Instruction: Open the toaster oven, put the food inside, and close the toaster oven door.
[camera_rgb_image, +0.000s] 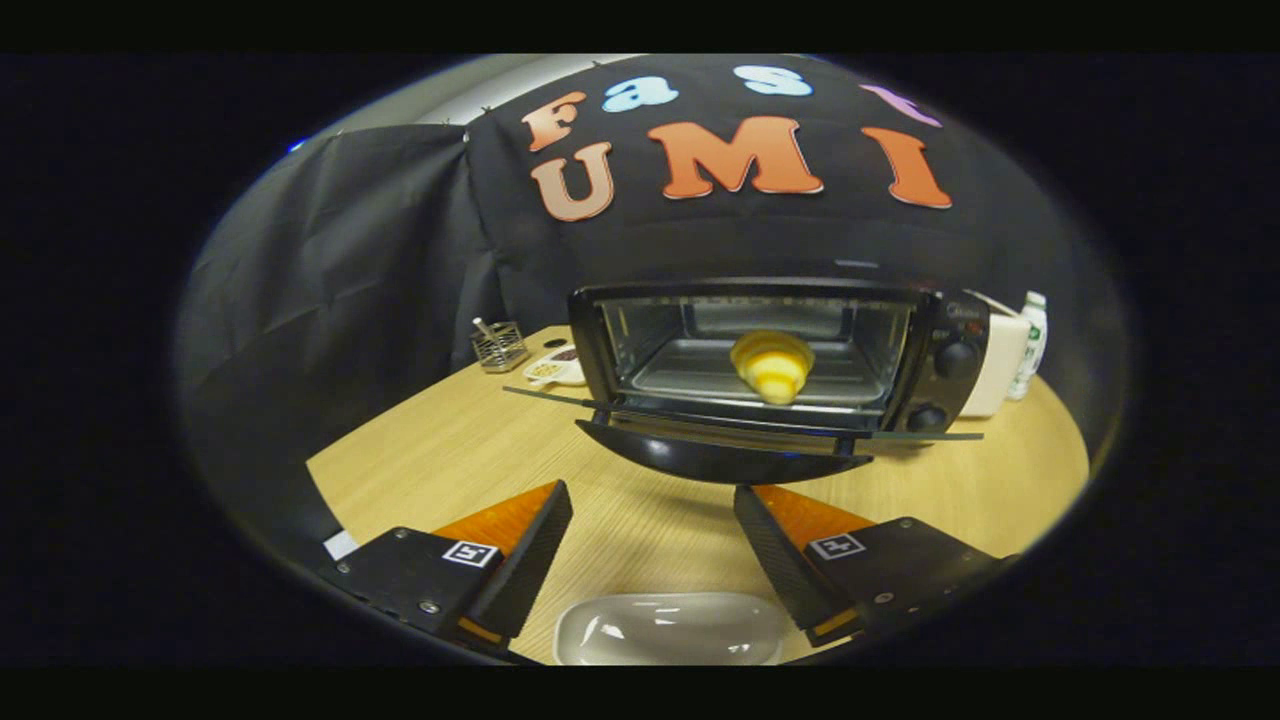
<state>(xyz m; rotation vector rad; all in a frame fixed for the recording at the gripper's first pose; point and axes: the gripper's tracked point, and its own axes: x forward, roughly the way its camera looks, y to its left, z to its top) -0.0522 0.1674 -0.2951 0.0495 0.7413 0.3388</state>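
- While the tongs (653, 515) hang above the pale wood-grain table (450, 455), their two fingers (530, 545) stand spread wide apart with nothing between them but bare tabletop.
- Directly ahead of the tongs, past the gap between the fingertips, sits the black boxy toaster oven (775, 350) with its mouth facing the camera.
- Its dark glass door (720, 455) is dropped fully open, hinged at the bottom and lying roughly level, with the rounded front edge reaching out toward the fingertips but not touching them.
- Inside the oven, on the grey metal tray (690, 375), rests the yellow, ridged croissant-shaped pastry (772, 365); it lies right of the tray's centre, near the front lip, and well beyond the tongs.
- Two round black knobs (952, 360) sit one above the other on the oven's right-hand panel.
- Just below the tongs, nearer than the fingertips and between the finger bases, is a shallow white oval dish (668, 630) that appears to hold nothing.
- To the left of the oven, farther back on the table, are a small wire-mesh holder (498, 345) and a small white saucer (555, 368) with something dark and crumbly on it, too small to tell.
- Behind the oven's right side stand a white boxy appliance (998, 365) and a white bottle with a green label (1030, 340).
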